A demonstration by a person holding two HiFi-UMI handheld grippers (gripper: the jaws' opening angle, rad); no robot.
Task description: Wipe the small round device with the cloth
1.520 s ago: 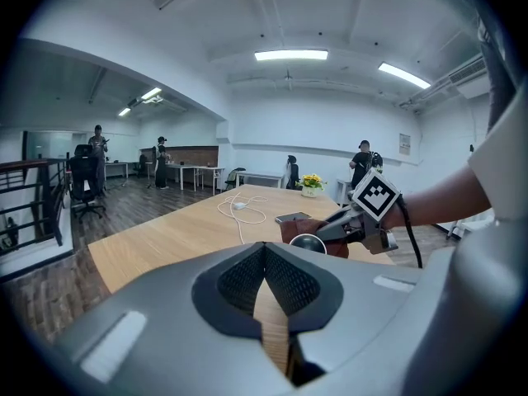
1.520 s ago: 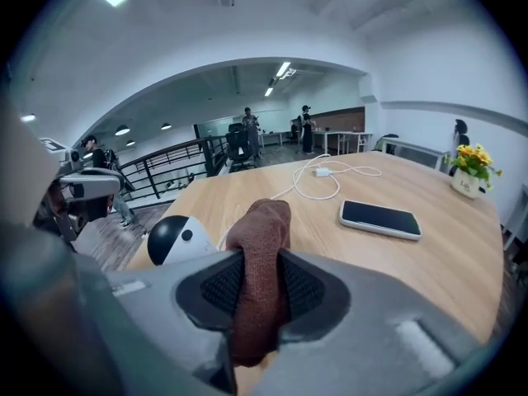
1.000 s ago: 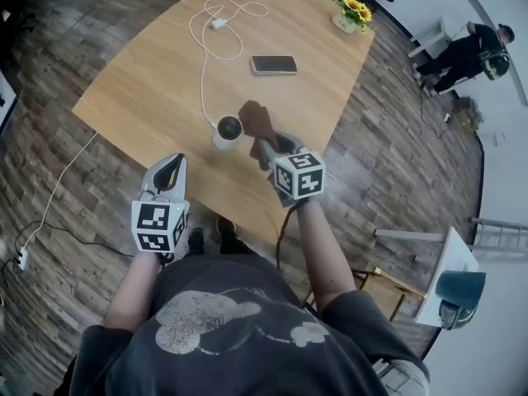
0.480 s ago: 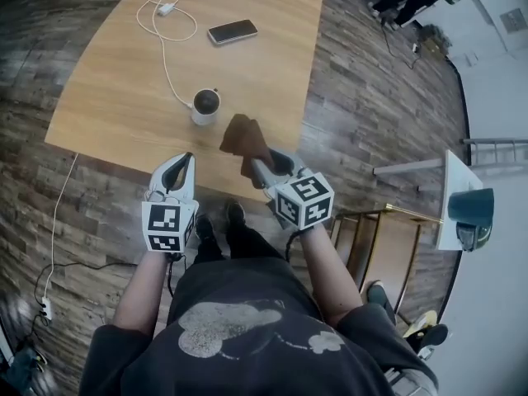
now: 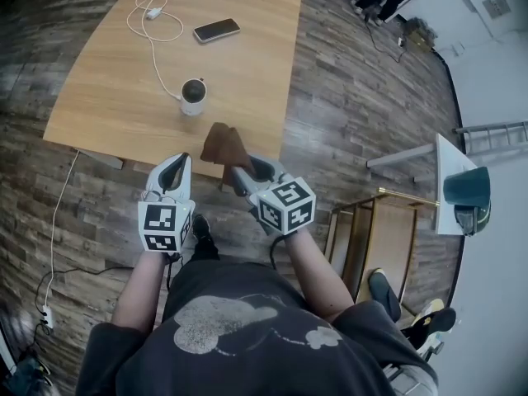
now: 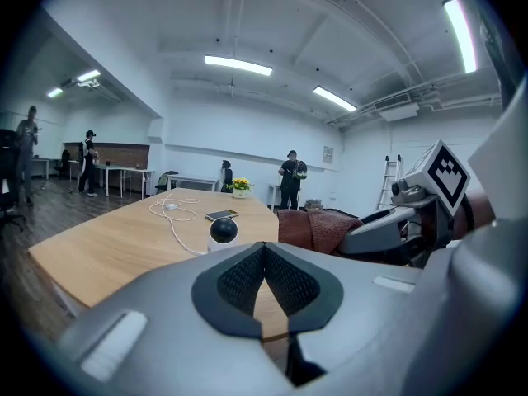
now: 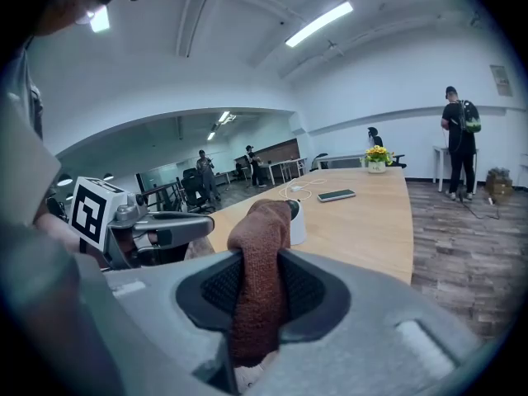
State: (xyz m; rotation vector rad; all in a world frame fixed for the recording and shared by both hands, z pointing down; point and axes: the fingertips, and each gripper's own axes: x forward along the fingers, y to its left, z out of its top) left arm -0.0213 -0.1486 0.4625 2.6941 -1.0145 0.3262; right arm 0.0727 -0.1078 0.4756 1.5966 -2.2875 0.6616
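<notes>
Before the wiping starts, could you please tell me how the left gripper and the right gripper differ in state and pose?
The right gripper is shut on the brown cloth; the left gripper is shut on nothing. In the head view the right gripper angles inward toward the left one, while the left gripper points nearly straight ahead. Both are held side by side at the near edge of the table, short of the small round device.

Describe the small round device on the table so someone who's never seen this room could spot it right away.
Start at the large light wooden table on the dark plank floor. Between its middle and the near edge stands a small white cylinder with a round black top, where a thin white cable ends. Unlike the flat dark phone farther back, it stands upright.
</notes>
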